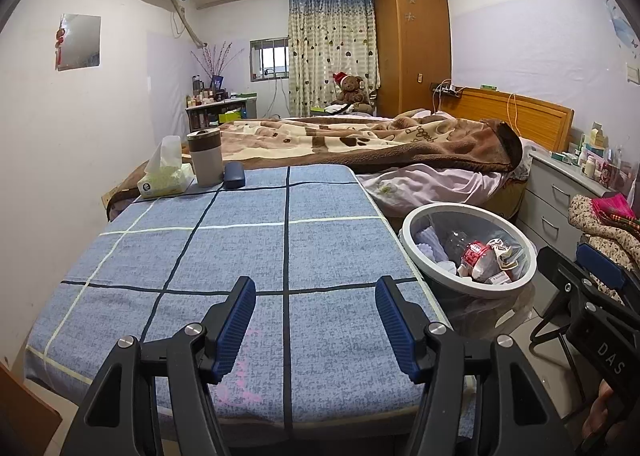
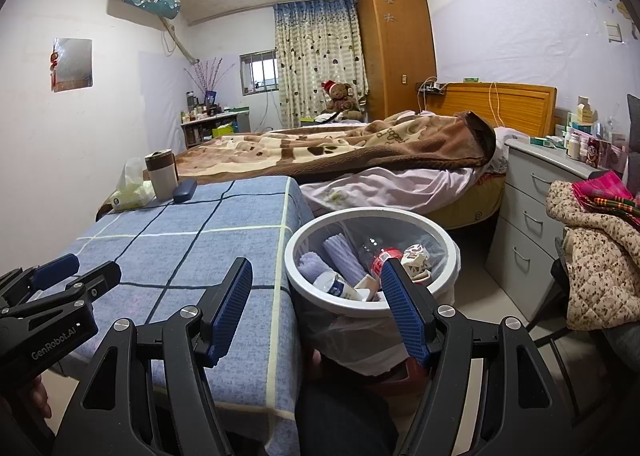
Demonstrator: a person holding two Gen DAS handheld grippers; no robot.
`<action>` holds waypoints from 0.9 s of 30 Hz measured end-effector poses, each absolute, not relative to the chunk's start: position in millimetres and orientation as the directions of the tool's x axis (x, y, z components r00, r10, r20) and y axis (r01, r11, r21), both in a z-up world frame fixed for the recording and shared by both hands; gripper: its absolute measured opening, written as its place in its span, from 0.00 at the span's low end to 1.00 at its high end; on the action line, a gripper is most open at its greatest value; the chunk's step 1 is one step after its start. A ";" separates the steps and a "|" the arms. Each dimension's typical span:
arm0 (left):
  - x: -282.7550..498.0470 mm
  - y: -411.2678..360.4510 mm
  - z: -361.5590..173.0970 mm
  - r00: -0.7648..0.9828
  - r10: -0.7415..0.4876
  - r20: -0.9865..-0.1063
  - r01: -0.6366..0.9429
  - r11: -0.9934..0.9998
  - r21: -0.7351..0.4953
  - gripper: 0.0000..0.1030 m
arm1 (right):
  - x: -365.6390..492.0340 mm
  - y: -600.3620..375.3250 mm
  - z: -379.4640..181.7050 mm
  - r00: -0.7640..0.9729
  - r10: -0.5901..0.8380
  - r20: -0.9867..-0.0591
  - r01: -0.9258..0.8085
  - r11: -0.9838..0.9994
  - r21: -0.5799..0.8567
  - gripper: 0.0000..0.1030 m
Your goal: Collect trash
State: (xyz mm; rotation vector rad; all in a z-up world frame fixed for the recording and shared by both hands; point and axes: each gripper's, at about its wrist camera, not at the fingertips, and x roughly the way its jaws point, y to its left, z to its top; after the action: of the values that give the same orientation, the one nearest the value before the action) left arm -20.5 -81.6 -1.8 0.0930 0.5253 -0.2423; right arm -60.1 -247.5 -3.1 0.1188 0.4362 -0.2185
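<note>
Your left gripper (image 1: 316, 320) hangs over the near end of the table (image 1: 240, 256), its fingers wide apart with nothing between them. Your right gripper (image 2: 316, 300) sits at the table's right edge, fingers wide apart too, and holds nothing. Just right of the table stands the bin (image 2: 372, 264), lined with a clear bag. The trash (image 2: 384, 260) lies inside it: a bottle, cups and wrappers. At the far left corner of the table stand a tissue box (image 1: 164, 180), a cup (image 1: 206, 156) and a dark case (image 1: 234, 175). Past them is the bed (image 1: 360, 140).
</note>
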 end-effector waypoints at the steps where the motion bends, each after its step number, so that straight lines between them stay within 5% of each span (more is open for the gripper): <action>1: -20.4 -81.6 -2.0 0.837 -0.205 -0.507 0.253 0.967 0.026 0.60 | -60.1 -247.7 -3.2 0.884 -0.184 -0.430 0.235 0.970 0.067 0.66; 27: -21.7 -79.3 -2.0 0.839 -0.206 -0.503 0.251 0.968 0.022 0.60 | -59.6 -245.4 -2.9 0.884 -0.186 -0.429 0.236 0.969 0.066 0.66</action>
State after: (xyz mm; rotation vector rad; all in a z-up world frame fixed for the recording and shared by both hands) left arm -21.7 -79.3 -2.0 0.0888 0.5216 -0.2421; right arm -59.6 -245.4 -2.9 0.1179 0.4342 -0.2200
